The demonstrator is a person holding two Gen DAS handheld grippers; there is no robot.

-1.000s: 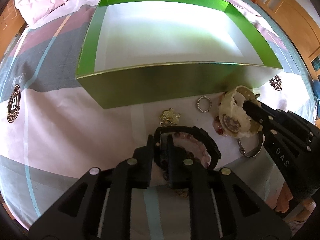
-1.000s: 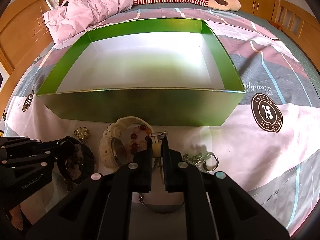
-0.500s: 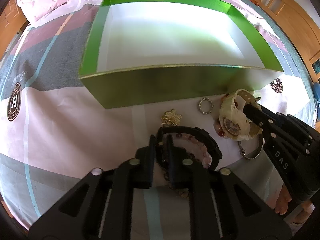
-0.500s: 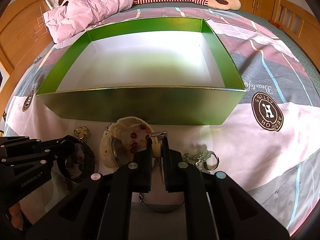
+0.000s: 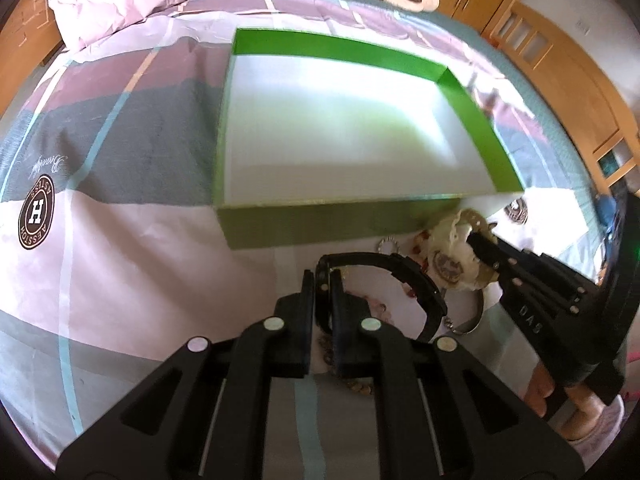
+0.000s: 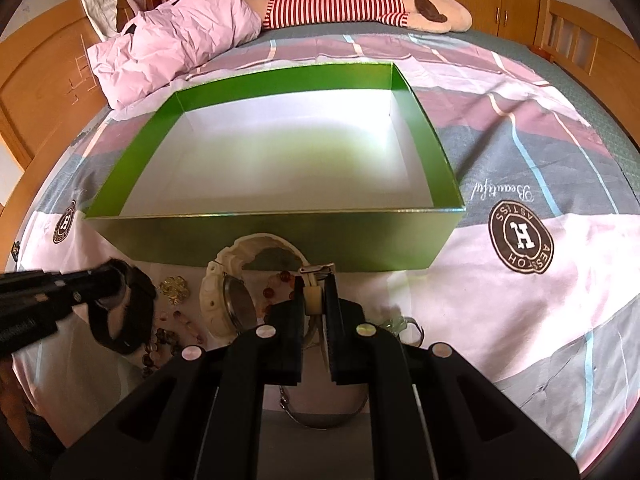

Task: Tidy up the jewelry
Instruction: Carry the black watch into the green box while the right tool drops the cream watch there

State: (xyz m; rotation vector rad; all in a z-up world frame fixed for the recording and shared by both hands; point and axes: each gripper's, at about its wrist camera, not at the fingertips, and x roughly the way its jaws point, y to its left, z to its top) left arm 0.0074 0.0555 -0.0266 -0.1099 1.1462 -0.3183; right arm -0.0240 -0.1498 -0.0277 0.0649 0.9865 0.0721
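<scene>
A green box (image 5: pixel 320 224) with a white inside stands on the bed, also in the right wrist view (image 6: pixel 280 236). My left gripper (image 5: pixel 322 280) is shut on the strap of a black watch (image 5: pixel 404 276) and holds it above the sheet, just short of the box's near wall. My right gripper (image 6: pixel 314 292) is shut on the strap of a cream watch (image 6: pixel 224 292), lifted beside the box; it also shows in the left wrist view (image 5: pixel 452 248). Loose beads (image 6: pixel 168 336), a gold flower brooch (image 6: pixel 173 289) and a small ring (image 5: pixel 387 245) lie on the sheet.
A silver bangle (image 6: pixel 320 420) lies under my right gripper and a metal clasp piece (image 6: pixel 404 326) to its right. Pink pillows (image 6: pixel 172 44) and a striped plush toy (image 6: pixel 360 4) lie beyond the box. Wooden bed rails stand on both sides.
Both grippers have risen with their watches. The black watch has come off the sheet and the view has pulled back and tilted toward the box.
</scene>
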